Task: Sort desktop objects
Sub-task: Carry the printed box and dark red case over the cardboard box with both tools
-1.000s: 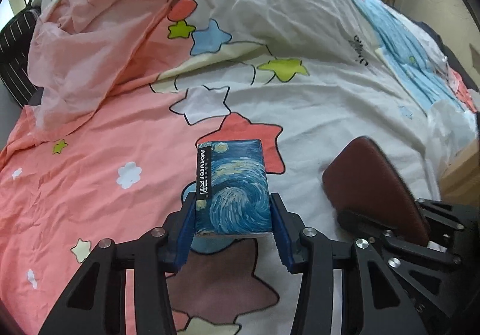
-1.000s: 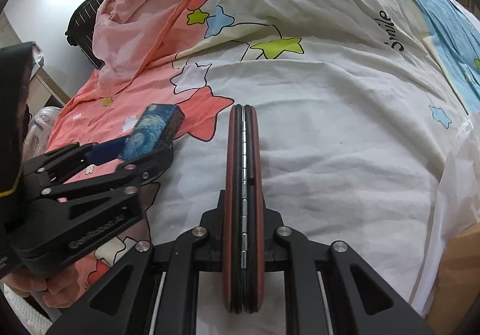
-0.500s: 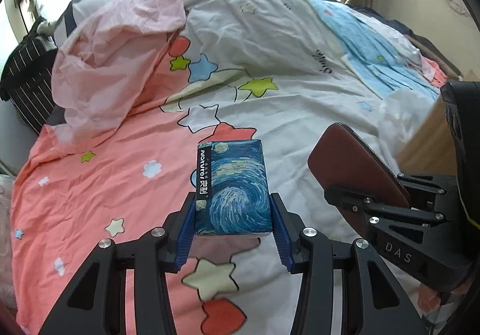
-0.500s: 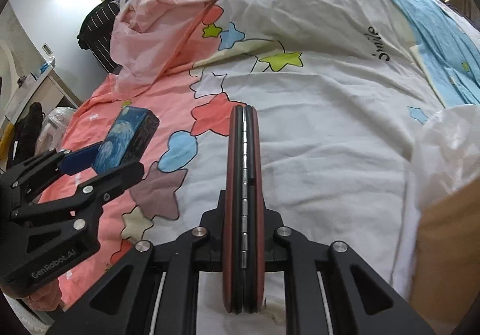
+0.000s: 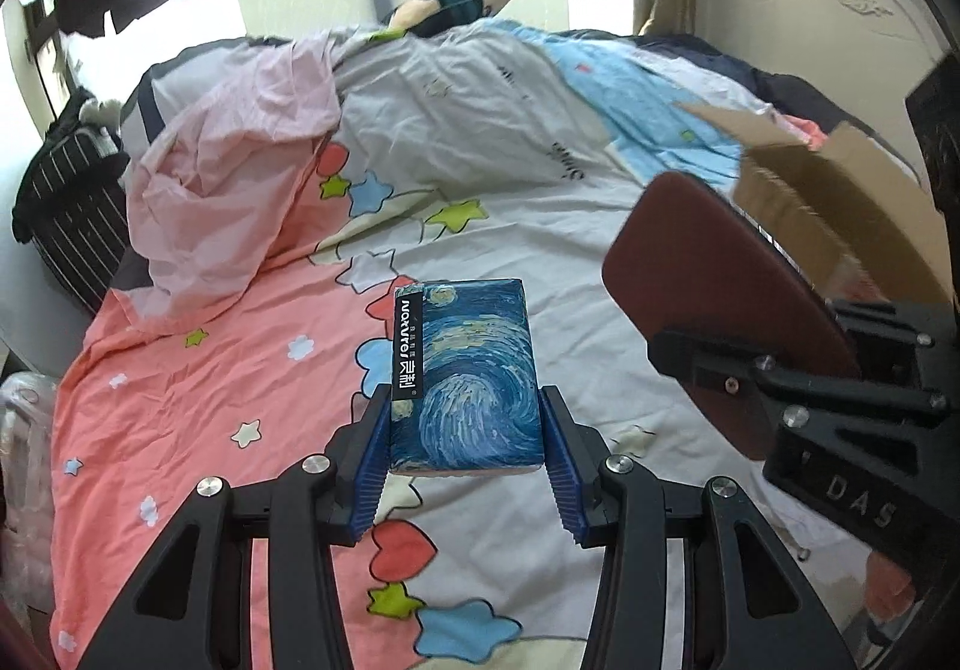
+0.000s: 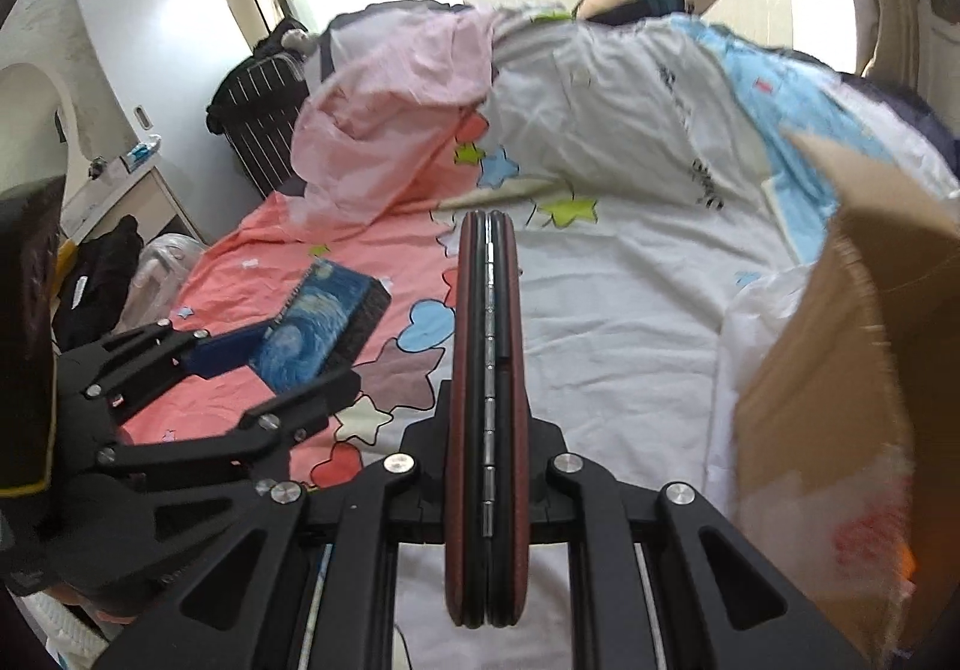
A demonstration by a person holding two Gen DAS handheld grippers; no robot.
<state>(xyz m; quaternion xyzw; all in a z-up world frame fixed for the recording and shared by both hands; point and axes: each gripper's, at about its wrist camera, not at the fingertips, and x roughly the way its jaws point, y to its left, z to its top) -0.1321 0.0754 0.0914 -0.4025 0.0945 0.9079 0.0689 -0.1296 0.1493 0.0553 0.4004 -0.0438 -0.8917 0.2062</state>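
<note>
While both are held above the bed, left tool [image 5: 465, 451] clamps the stiff, light painted box [image 5: 465, 379] by its long sides — right tool [image 6: 487, 490] pinches the rigid, slippery red case [image 6: 487, 400] edge-on — firm grips advisable.

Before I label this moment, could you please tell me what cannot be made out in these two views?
- Cardboard box: inside hidden by its own wall in the right wrist view, which is also blurred; in the left wrist view its lower part is hidden by the red folding case.
- Blue box: small print on its black strip is too small.
- Hands holding both grippers: cut off by the frame edges.
</note>
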